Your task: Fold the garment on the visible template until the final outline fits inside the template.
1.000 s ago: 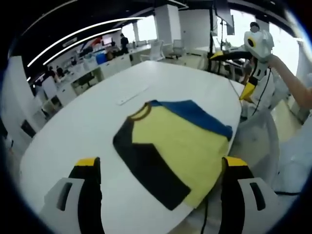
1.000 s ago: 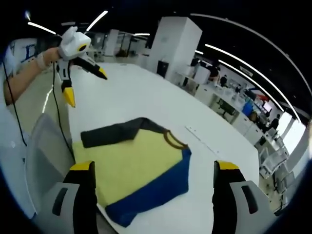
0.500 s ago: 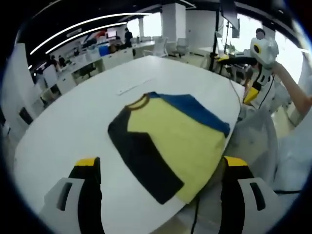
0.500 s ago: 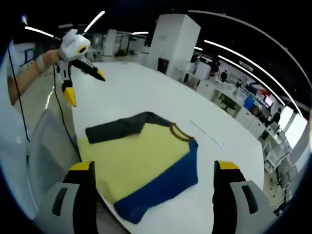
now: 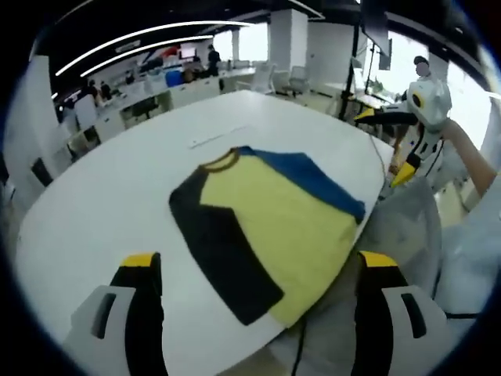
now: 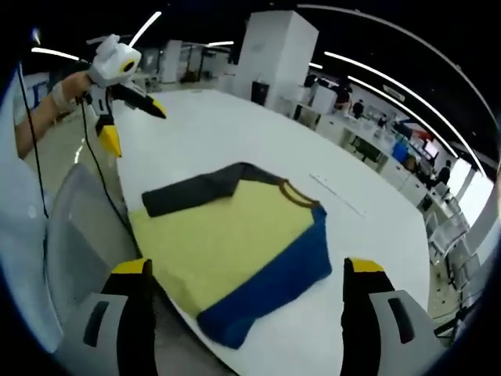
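The T-shirt (image 5: 270,215) lies flat on the white counter (image 5: 102,211), close to its near edge, with its hem corner hanging slightly over that edge in the left gripper view. It has a yellow body, one black sleeve (image 5: 215,247), one blue sleeve (image 6: 274,286) and a brown-trimmed collar (image 6: 291,190), and both sleeves look already turned in along the sides. It appears to be thin knit cloth: light, limp and easily wrinkled, likely to sag and drag rather than hold shape, so a pinch at a hem corner or at the shoulder beside the collar should serve best, lifting low so the layers do not slide apart. No template outline can be made out under it. The left hand-held gripper (image 5: 258,270) and the right hand-held gripper (image 6: 243,278) both stand wide apart, holding nothing, above the shirt. A pale strip (image 5: 215,137) lies on the counter beyond the collar. An office with desks and chairs sits behind.
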Available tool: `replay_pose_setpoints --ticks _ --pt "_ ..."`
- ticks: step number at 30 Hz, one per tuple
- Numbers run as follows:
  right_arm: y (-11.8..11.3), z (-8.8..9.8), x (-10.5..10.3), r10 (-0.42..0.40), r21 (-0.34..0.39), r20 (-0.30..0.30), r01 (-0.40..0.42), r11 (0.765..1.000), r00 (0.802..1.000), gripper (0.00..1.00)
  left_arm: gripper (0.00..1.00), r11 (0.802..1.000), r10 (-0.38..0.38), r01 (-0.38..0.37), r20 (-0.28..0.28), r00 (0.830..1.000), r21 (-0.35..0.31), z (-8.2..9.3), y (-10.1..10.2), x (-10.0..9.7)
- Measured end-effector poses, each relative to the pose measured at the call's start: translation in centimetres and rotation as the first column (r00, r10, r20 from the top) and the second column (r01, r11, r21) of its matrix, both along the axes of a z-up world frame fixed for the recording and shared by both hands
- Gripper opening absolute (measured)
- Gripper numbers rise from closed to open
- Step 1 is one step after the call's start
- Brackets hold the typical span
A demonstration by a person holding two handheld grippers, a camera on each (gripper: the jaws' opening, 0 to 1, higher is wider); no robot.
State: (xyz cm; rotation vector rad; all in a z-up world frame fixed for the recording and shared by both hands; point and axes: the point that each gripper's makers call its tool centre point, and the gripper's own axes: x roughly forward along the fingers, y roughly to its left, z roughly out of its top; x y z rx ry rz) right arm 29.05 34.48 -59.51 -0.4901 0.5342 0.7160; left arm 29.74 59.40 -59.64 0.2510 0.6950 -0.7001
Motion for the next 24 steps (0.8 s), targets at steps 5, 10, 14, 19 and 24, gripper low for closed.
replay_pose_setpoints --ticks 5,10,14,19,24 --pt "-0.3 -0.9 -0.5 -0.015 -0.026 -0.007 0.014 1.0 1.0 0.99 1.0 1.0 0.019 -0.019 -0.007 1.0 0.011 -0.3 0.6 -0.3" --pt "-0.3 -1.7 -1.1 -0.024 -0.011 -0.026 0.024 1.0 0.999 0.95 1.0 1.0 0.026 -0.026 -0.01 1.0 -0.007 -0.5 0.6 -0.5" --pt "-0.1 -2.6 -1.7 -0.021 -0.01 -0.048 0.02 1.0 0.999 0.92 1.0 0.999 0.039 -0.039 -0.009 0.999 0.0 -0.9 1.0 -0.6" --pt "0.4 -4.4 -3.2 0.005 0.012 -0.118 -0.004 1.0 0.993 0.73 1.0 0.998 0.066 -0.066 -0.026 0.997 -0.014 -1.4 1.8 -1.1" --pt "1.1 -6.5 -5.4 0.045 0.018 -0.239 -0.042 0.999 0.97 0.44 1.0 0.997 0.08 -0.081 -0.032 0.996 -0.017 -1.6 2.1 -1.4"
